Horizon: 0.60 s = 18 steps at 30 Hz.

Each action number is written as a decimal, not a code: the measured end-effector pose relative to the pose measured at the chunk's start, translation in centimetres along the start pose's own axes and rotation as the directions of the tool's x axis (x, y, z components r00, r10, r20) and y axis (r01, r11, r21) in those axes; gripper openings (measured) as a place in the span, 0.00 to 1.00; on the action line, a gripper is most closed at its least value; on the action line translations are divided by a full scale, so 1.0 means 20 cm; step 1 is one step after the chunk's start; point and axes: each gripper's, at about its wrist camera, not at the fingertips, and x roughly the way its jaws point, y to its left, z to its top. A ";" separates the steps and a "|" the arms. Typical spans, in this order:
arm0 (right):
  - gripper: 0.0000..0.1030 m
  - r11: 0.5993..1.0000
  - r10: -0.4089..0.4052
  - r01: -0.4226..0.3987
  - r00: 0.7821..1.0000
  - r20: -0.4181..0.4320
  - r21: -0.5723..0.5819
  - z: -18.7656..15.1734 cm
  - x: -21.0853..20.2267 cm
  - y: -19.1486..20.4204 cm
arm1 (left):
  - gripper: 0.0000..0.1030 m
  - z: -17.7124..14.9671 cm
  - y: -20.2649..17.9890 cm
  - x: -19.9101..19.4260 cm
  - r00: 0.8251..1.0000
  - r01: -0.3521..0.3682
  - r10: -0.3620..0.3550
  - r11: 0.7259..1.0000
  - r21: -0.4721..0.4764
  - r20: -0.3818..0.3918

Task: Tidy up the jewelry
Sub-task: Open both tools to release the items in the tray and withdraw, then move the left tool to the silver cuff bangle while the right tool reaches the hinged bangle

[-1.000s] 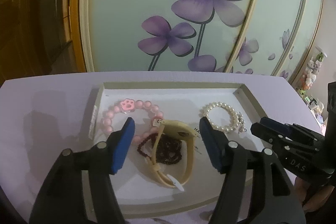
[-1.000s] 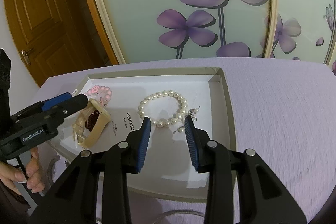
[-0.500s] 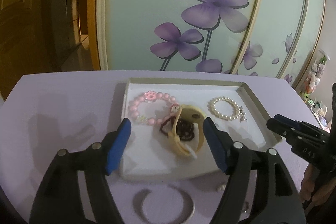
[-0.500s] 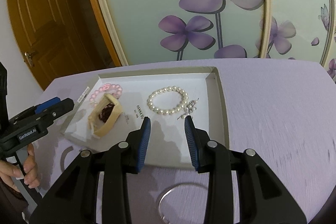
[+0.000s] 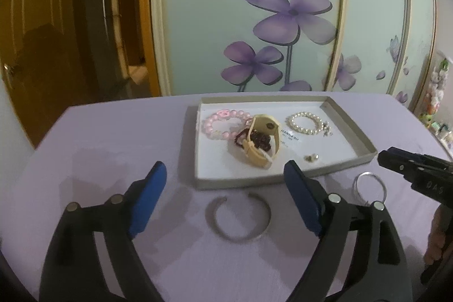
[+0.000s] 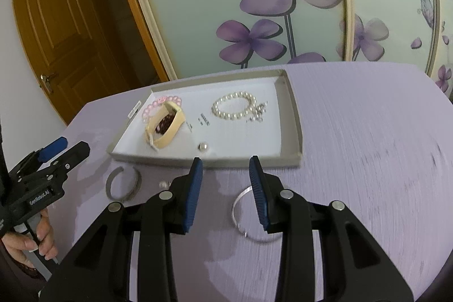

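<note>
Now both tools hang above the table (image 5: 99, 137) with nothing between their jaws. The left gripper (image 5: 223, 183) has its jaws wide apart, and the open silver cuff (image 5: 238, 220) lies on the cloth just in front of the tray (image 5: 356, 132), below and between the blue pads (image 5: 147, 197). The right gripper (image 6: 226, 183) has its jaws apart but narrower, and the thin silver bangle (image 6: 249, 214) lies in front of the tray, partly hidden under its right finger.

I think the step in hand is to pick up one of these rings. To do it well, lower one pad inside the ring and one outside, so that the jaws close on the thin band only. Metal this smooth will probably slip, so close slowly. Inside the tray, the pearl bracelet (image 6: 233, 106) lies apart from the beige watch (image 6: 167, 126), which lies over the pink bead bracelet (image 5: 223, 122).
</note>
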 end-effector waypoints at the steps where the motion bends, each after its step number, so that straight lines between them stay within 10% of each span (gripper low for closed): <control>1: 0.35 1.000 0.000 0.000 1.000 -0.001 0.003 -0.02 -0.01 0.00 | 0.86 -0.02 -0.02 -0.03 1.000 -0.025 0.025 1.000 0.013 0.013; 18: 0.43 0.998 -0.030 0.031 0.999 -0.021 0.049 -0.22 -0.15 -0.10 | 0.97 -0.25 -0.30 -0.28 0.918 -0.381 0.347 0.906 0.185 0.195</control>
